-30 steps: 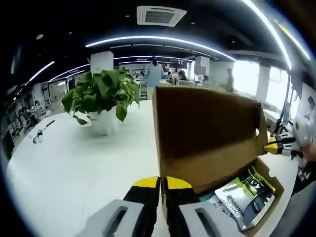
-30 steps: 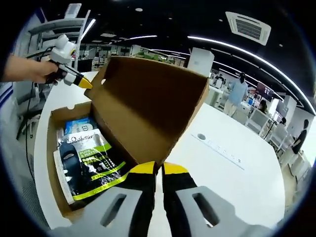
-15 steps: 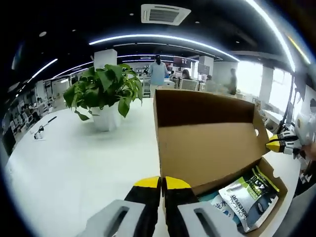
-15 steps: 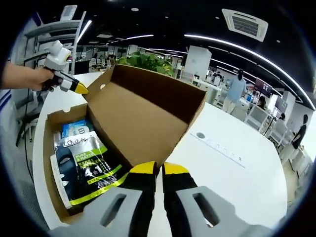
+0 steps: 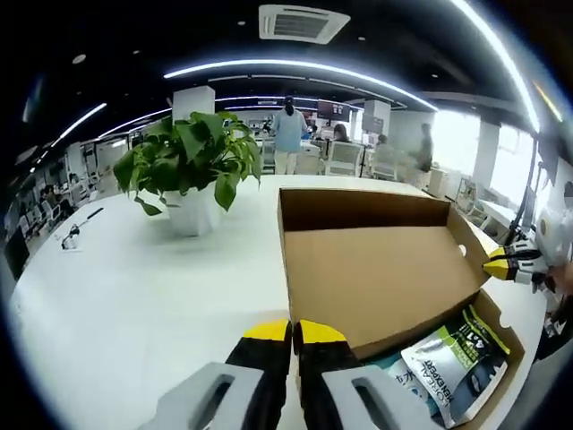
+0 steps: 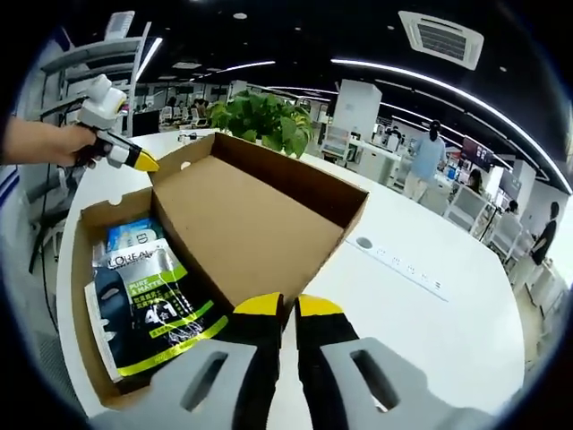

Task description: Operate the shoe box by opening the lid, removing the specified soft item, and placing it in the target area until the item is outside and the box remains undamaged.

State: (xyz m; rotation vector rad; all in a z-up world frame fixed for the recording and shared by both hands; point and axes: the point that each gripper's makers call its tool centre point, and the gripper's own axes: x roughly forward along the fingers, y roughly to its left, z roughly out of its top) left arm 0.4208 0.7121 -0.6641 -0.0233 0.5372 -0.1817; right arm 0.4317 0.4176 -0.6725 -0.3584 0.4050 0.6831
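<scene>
Now the lid (image 6: 251, 224) lies folded back; both clenched tools, left (image 5: 293, 333) and right (image 6: 286, 309), pinch its edge; next, release and grasp the sachet (image 6: 148, 305).

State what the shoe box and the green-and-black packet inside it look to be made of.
Shoe box: plain brown cardboard, matt, to judge by its dull, even surface and thin folded walls. Packet: probably plastic or foil film with a glossy printed face, since light glints off it; which of the two cannot be told.

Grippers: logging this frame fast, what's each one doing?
Left gripper: shut on the box lid's corner.
Right gripper: shut on its other corner.
</scene>
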